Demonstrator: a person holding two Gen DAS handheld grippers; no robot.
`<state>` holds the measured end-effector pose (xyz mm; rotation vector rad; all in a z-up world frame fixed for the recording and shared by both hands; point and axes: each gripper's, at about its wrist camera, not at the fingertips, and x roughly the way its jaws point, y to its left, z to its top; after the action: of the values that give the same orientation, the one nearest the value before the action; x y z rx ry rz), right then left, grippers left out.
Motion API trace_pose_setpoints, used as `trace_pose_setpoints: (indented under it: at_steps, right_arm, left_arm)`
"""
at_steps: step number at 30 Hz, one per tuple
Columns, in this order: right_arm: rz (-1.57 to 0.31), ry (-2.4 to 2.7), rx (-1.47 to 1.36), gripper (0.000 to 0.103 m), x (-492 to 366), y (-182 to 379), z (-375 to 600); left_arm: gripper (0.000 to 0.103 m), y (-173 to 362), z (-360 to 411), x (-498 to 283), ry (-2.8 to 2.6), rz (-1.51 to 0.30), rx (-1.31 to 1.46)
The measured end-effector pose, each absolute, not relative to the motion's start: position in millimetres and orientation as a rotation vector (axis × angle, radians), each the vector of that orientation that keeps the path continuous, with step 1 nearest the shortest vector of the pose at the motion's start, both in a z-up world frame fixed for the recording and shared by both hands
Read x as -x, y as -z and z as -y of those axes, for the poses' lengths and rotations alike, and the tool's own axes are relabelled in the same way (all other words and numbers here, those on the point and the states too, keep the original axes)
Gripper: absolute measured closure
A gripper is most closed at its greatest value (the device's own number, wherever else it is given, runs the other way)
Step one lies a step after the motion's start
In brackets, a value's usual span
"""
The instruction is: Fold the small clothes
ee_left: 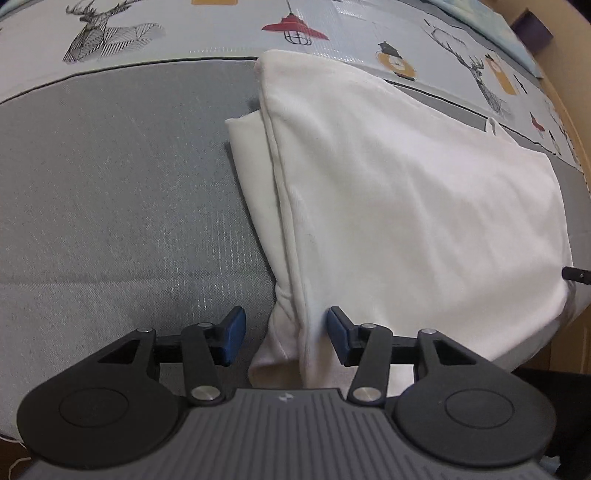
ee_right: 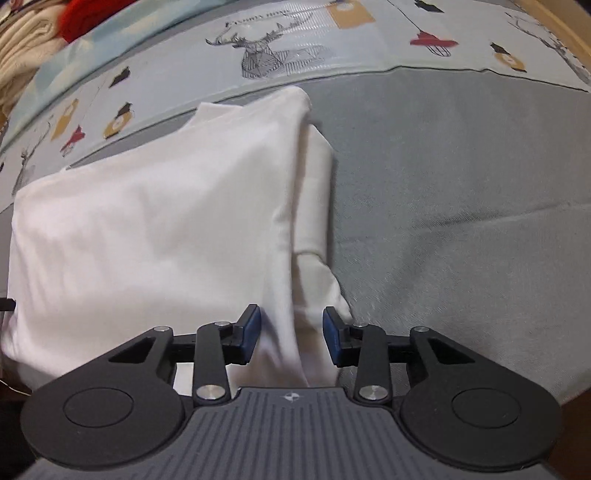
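Note:
A white garment (ee_left: 406, 192) lies folded on a grey fabric surface (ee_left: 110, 206), its layered left edge running down toward me. My left gripper (ee_left: 286, 338) hangs over the near left corner of the cloth, jaws apart, with the folded edge between the blue pads (ee_left: 234, 334) and a gap on both sides. In the right wrist view the same white garment (ee_right: 147, 229) fills the left half. My right gripper (ee_right: 291, 334) straddles its near right edge, where a narrow under-layer sticks out. Its blue pads (ee_right: 251, 332) stand apart and do not press the cloth.
A sheet printed with deer, lamps and small figures (ee_left: 110, 37) runs along the far side. A purple box (ee_left: 535, 29) sits at the far right. Red and cream fabric (ee_right: 44, 33) is piled at the far left of the right wrist view.

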<state>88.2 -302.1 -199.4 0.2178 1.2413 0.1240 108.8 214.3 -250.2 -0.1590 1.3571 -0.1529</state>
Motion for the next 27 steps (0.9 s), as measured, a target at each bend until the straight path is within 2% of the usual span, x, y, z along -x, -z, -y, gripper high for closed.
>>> trace_pose_setpoints:
  at_steps: [8,13,14,18,21,27]
  right_arm:
    - [-1.3,-0.089,-0.127,0.069,-89.3,209.5,300.1]
    - [-1.29,-0.094,-0.093,0.068,-90.1,206.0,299.5]
    - [-1.274,-0.093,-0.098,0.068,-90.6,201.9,300.7]
    - [-1.18,-0.066,-0.161,0.068,-93.9,180.9,311.7]
    - [-1.111,-0.027,-0.225,0.068,-96.2,164.8,321.4]
    - [-0.968,0.131,-0.323,0.068,-102.5,144.1,336.2]
  left_arm:
    - [0.048,256.0,-225.0,-123.9,0.109,-1.316,0.291]
    - [0.049,259.6,-217.2,-130.5,0.128,-1.302,0.255]
    - [0.051,260.3,-216.9,-130.4,0.131,-1.298,0.255]
    - [0.08,260.5,-215.0,-131.7,0.189,-1.285,0.254]
    - [0.091,255.4,-218.4,-127.1,0.213,-1.264,0.241]
    - [0.095,232.9,-246.5,-118.1,0.085,-1.257,0.207]
